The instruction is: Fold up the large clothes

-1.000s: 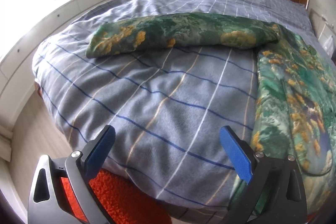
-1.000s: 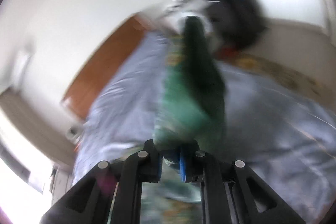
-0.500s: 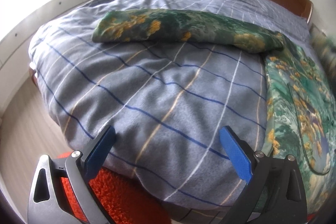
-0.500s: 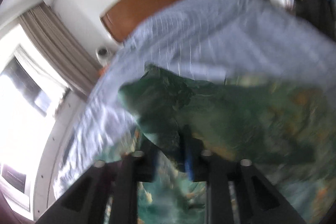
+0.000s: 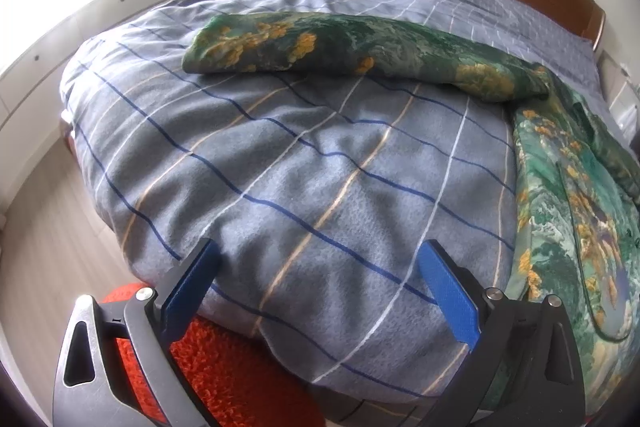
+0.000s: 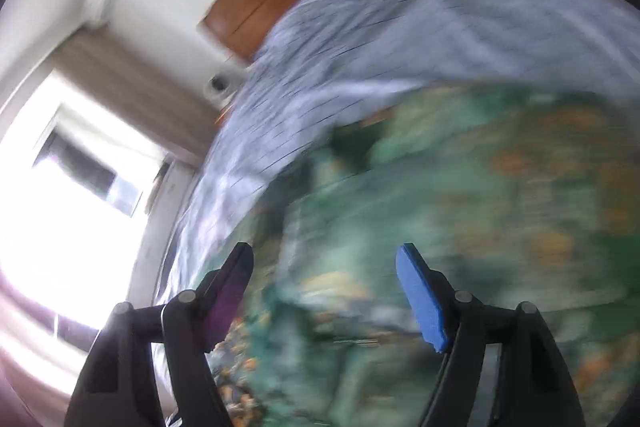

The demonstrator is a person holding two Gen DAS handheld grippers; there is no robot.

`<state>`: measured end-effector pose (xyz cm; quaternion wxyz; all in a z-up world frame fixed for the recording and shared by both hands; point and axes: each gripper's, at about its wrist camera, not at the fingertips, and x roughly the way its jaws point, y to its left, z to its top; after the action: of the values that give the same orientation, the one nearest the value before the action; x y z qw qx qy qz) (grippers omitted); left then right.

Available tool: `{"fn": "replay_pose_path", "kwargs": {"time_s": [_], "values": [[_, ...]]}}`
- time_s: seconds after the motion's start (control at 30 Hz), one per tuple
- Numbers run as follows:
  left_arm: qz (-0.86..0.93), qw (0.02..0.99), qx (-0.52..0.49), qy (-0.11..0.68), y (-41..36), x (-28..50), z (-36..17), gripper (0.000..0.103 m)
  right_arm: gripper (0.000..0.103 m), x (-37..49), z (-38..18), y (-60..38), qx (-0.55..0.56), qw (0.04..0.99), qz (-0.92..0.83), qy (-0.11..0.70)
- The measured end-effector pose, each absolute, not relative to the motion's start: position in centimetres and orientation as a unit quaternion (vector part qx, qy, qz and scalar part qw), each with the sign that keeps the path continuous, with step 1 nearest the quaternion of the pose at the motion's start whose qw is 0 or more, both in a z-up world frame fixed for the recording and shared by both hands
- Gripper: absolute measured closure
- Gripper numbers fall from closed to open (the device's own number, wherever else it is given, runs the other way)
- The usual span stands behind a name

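My left gripper [image 5: 316,287] tilts down over the bed [image 5: 304,163] edge, jaws apart, empty. Right gripper [image 6: 324,291], jaws opening, nothing clamped, above the green garment [image 5: 360,47] spread on the bed. No legible writing.

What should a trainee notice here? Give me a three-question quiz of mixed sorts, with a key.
1. True or false: the green garment has one long part stretched across the checked blanket.
2. What lies on the floor under the left tool? A) an orange-red rug B) a pair of shoes C) a laundry basket
3. Fill in: the left tool's pads stand ___, with nothing between them.

Key: 1 true; 2 A; 3 open.
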<state>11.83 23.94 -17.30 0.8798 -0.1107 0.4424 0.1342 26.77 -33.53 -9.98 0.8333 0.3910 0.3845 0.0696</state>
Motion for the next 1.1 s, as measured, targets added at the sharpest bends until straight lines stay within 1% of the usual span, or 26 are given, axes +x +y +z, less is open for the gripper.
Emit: {"fn": "replay_pose_path", "kwargs": {"time_s": [0.03, 0.07, 0.13, 0.17, 0.23, 0.3, 0.4, 0.47, 0.57, 0.63, 0.73, 0.93, 1.1], "values": [[0.135, 0.879, -0.11, 0.443, 23.9, 11.8, -17.4, 0.003, 0.023, 26.0, -11.8, -35.9, 0.412, 0.819, 0.038, 0.398], [0.136, 0.879, -0.109, 0.444, 23.9, 11.9, -17.4, 0.003, 0.023, 25.5, -12.9, -37.1, 0.423, 0.807, 0.018, 0.413], [0.137, 0.879, -0.108, 0.444, 23.9, 11.8, -17.4, 0.003, 0.026, 24.3, -16.8, -39.5, 0.458, 0.767, -0.027, 0.45], [0.137, 0.879, -0.109, 0.444, 23.9, 11.7, -17.4, 0.003, 0.029, 23.8, -17.6, -40.1, 0.475, 0.758, -0.025, 0.445], [0.138, 0.879, -0.11, 0.444, 23.9, 11.6, -17.4, 0.003, 0.029, 22.4, -17.3, -41.1, 0.508, 0.759, -0.005, 0.408], [0.139, 0.878, -0.109, 0.444, 23.9, 11.7, -17.5, 0.003, 0.029, 22.0, -16.0, -41.6, 0.512, 0.769, 0.013, 0.383], [0.141, 0.878, -0.108, 0.445, 23.8, 11.7, -17.6, 0.003, 0.027, 21.7, -14.4, -41.7, 0.497, 0.784, 0.024, 0.371], [0.141, 0.877, -0.108, 0.446, 23.8, 11.7, -17.6, 0.003, 0.026, 21.4, -14.7, -41.5, 0.483, 0.786, 0.01, 0.385], [0.14, 0.876, -0.111, 0.449, 23.9, 11.7, -17.7, 0.003, 0.026, 20.0, -16.8, -42.1, 0.46, 0.775, -0.029, 0.431], [0.139, 0.875, -0.113, 0.45, 24.0, 11.7, -17.7, 0.003, 0.026, 18.9, -17.8, -42.5, 0.468, 0.769, -0.037, 0.435], [0.139, 0.874, -0.114, 0.452, 24.0, 11.8, -17.8, 0.002, 0.026, 17.5, -16.5, -42.0, 0.448, 0.788, -0.037, 0.421], [0.148, 0.876, -0.108, 0.446, 23.6, 11.9, -17.9, 0.001, 0.026, 13.1, -10.7, -37.1, 0.339, 0.851, 0.013, 0.401], [0.152, 0.877, -0.101, 0.445, 23.5, 12.0, -18.1, 0.0, 0.024, 6.7, -8.0, -30.9, 0.244, 0.898, 0.021, 0.366]]}}
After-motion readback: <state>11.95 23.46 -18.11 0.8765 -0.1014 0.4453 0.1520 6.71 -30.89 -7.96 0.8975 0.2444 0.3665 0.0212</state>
